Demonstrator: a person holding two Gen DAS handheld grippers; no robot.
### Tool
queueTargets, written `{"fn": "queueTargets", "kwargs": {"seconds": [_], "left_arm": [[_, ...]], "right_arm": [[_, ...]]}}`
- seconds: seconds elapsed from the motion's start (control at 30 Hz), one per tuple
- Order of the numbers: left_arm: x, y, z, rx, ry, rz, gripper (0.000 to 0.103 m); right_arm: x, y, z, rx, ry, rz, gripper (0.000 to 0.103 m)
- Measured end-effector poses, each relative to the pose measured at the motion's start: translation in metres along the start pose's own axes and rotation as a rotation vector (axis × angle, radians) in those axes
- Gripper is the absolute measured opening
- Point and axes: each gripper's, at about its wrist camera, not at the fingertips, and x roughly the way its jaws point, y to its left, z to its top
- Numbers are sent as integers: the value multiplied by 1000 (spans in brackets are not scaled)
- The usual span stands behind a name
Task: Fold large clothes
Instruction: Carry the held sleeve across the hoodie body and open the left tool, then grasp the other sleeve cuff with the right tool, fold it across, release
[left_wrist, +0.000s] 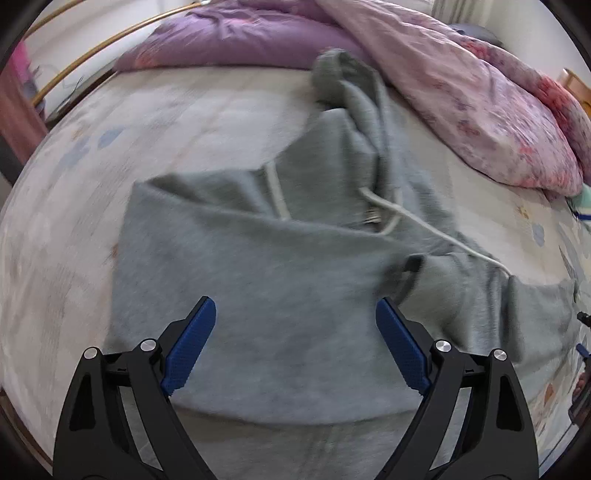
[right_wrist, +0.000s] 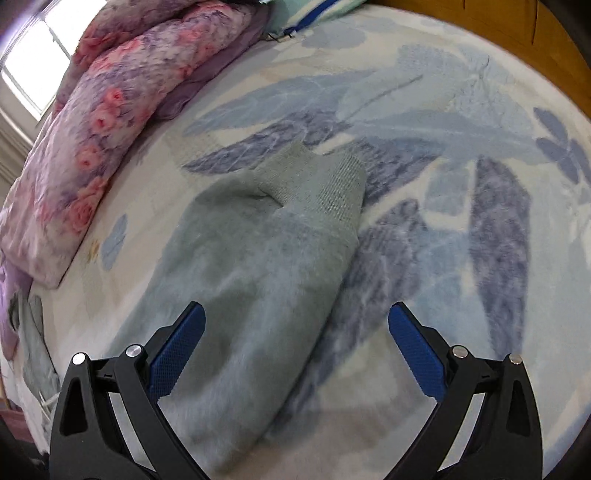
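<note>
In the left wrist view, at far left a gold curved bed rail (left_wrist: 92, 51) is running along the edge of the bed, w/ a pink blurred object beside it. The bed sheet (left_wrist: 66, 229), pale w/ faint blue leaf print, is covering the mattress. At the top a purple pillow (left_wrist: 236, 40) is lying, and to the right of it a pink floral quilt (left_wrist: 491, 110) is lying bunched up. The grey hoodie (left_wrist: 266, 295) is lying flat in the middle of the sheet, partly folded, its white drawstring (left_wrist: 417, 221) trailing to the right and one sleeve reaching up toward the quilt. The left gripper (left_wrist: 295, 332) is hovering over the hoodie, jaws wide apart, nothing between the blue pads.

In the right wrist view, a bright window (right_wrist: 33, 70) is showing at top left, then the same quilt (right_wrist: 110, 129). The hoodie sleeve (right_wrist: 258, 277) w/ ribbed cuff is lying on the sheet (right_wrist: 461, 147), here w/ big blue leaves. The right gripper (right_wrist: 295, 336) is hovering above it, jaws spread apart, gripping nothing. At top right a wooden bed frame (right_wrist: 498, 26) is showing.
</note>
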Motion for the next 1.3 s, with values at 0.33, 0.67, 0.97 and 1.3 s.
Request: {"fn": "queueTargets", "kwargs": {"seconds": [0.33, 0.67, 0.97, 1.3], "left_arm": [[-4, 91, -13, -124, 49, 54, 89], [-24, 141, 7, -132, 39, -1, 89], [-31, 209, 16, -127, 41, 19, 89], [-13, 184, 26, -92, 65, -142, 89]], "right_arm": [[-68, 57, -16, -169, -117, 158, 7], [-165, 313, -182, -711, -241, 377, 7], [-99, 465, -403, -1209, 195, 403, 23], [-89, 364, -303, -725, 76, 220, 40]]}}
